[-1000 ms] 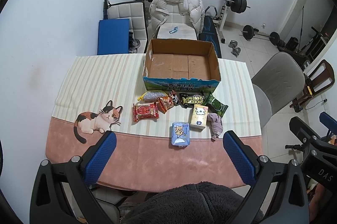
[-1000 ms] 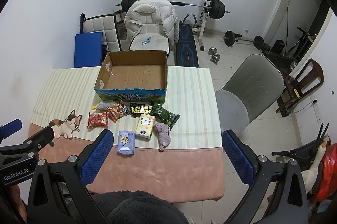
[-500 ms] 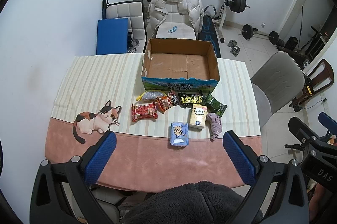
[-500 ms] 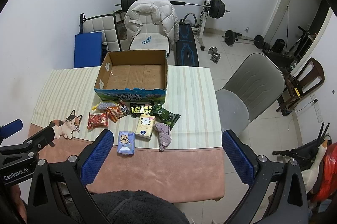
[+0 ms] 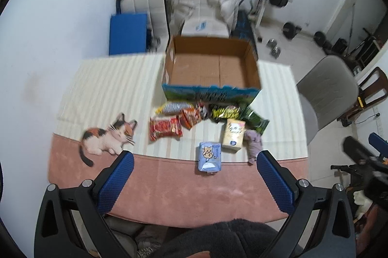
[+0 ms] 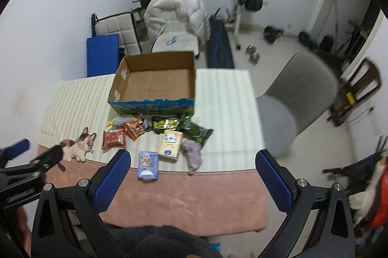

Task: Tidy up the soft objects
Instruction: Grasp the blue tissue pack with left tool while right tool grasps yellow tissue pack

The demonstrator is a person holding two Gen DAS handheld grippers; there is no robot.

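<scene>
My left gripper (image 5: 194, 158) hangs above the near edge of the worktop (image 5: 169, 185) with its blue fingers (image 5: 116, 181) spread wide and nothing between them. My right gripper (image 6: 192, 157) is the same, its fingers (image 6: 272, 181) wide apart and empty.

Just beyond the fingers lies the blue tissue pack (image 5: 209, 156), long axis running away from me. Beside it sits the cream tissue pack (image 5: 233, 135), tilted slightly, also lengthwise toward the box. Touching its right side is the crumpled lilac cloth (image 5: 253, 144), stretched toward me.

Farther on, the red snack bag (image 5: 165, 128) lies crosswise, with more snack packets (image 5: 225, 111) in a row against the open cardboard box (image 5: 211, 90), which I see is empty.
</scene>
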